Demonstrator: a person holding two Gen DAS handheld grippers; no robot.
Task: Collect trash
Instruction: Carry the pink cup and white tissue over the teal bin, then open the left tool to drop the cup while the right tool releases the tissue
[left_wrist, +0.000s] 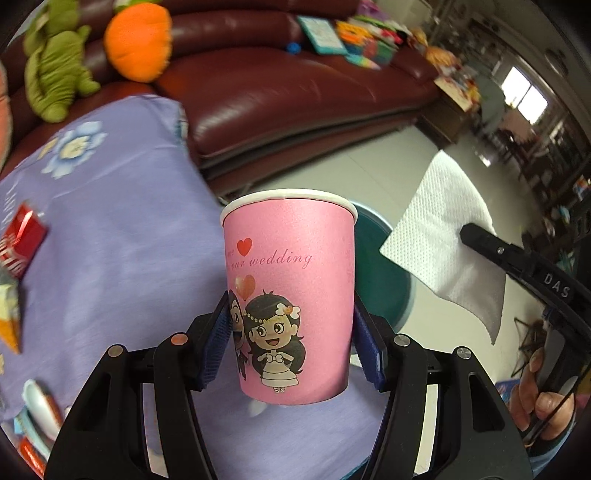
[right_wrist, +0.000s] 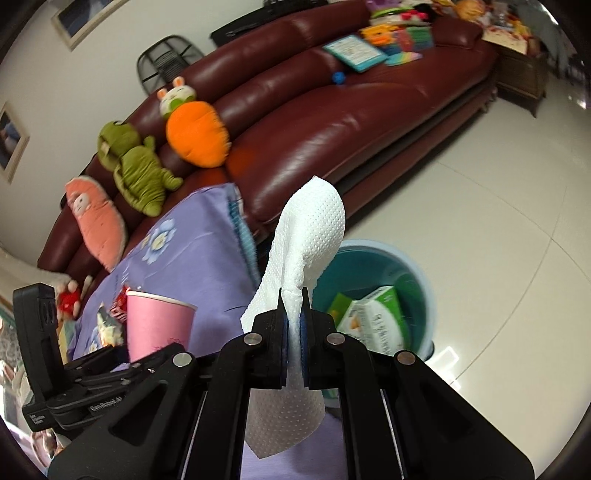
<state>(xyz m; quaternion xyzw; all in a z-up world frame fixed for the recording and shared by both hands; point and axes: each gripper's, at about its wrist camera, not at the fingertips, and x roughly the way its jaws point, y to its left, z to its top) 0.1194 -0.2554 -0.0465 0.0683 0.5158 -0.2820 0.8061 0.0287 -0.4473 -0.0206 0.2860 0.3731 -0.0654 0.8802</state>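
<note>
The left gripper (left_wrist: 291, 343) clamps a pink paper cup (left_wrist: 290, 295) reading "our wedding". The right gripper (right_wrist: 293, 325), marked "DAS", pinches a white paper towel (right_wrist: 310, 236). Beyond it stands a teal bin (right_wrist: 417, 273); left, a purple cloth (right_wrist: 199, 266) and maroon sofa (right_wrist: 332, 140).

Each camera sat just behind its own jaws, looking forward along them at close range. The left wrist view faced the maroon sofa (left_wrist: 288, 92) over the purple-covered table (left_wrist: 122, 229); the right wrist view looked from farther right, sharing sofa (right_wrist: 332, 122), table (right_wrist: 192, 258) and teal bin (right_wrist: 417, 280).
</note>
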